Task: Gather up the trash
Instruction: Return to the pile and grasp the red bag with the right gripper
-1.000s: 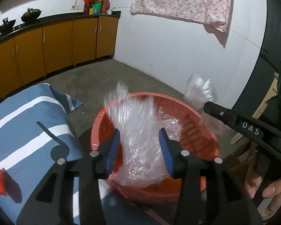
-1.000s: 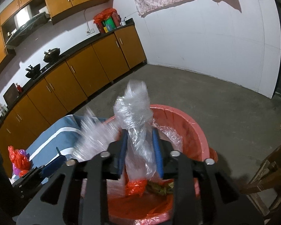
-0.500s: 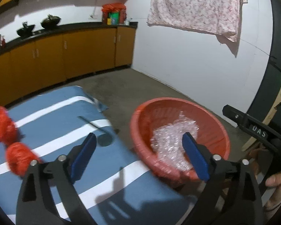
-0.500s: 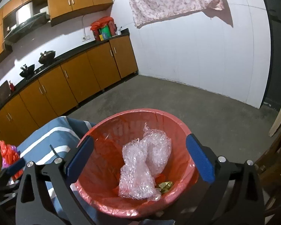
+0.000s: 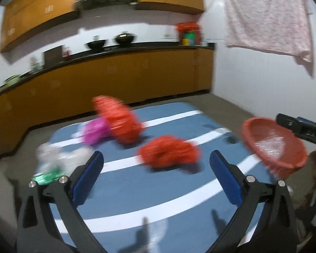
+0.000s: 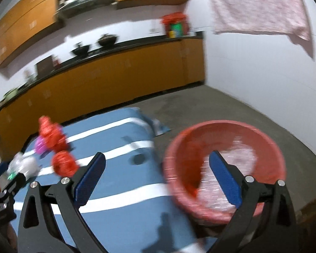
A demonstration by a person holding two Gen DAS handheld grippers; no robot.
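Left wrist view: left gripper is spread wide, having just been opening, and nothing is held. A red bag is seen just beyond the fingertips on the striped cloth; the basket sits far right. Everything is blurred.

Right wrist view: right gripper is spread wide and empty; clear plastic lies in the basket behind its right finger.

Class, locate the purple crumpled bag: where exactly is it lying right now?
In the left wrist view the purple crumpled bag lies on the blue striped cloth, left of centre, tucked against the larger red bag, with clear plastic nearer left.
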